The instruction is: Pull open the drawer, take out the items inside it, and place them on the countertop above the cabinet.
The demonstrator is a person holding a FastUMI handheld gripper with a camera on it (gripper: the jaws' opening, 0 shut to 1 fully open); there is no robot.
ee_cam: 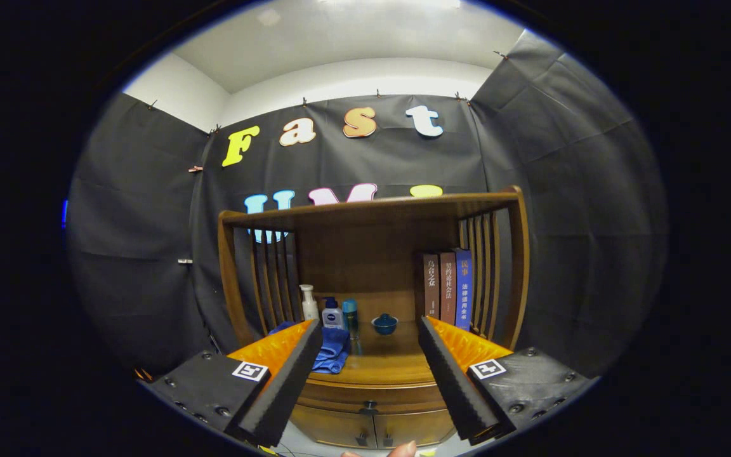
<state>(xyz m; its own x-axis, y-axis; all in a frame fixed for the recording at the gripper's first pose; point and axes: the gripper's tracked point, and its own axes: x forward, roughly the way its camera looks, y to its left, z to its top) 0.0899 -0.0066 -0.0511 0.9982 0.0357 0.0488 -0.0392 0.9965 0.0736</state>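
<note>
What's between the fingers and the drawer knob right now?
Nothing visible. The gripper is open, fingers spread apart and empty, and the knob on the closed drawer sits in the open gap ahead of them, below the countertop.

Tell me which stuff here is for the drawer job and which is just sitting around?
For the job: drawer, shut; its knob; countertop; hand-held gripper, open.

Just sitting there: blue cloth, three bottles, small blue lidded bowl, three books.
</note>
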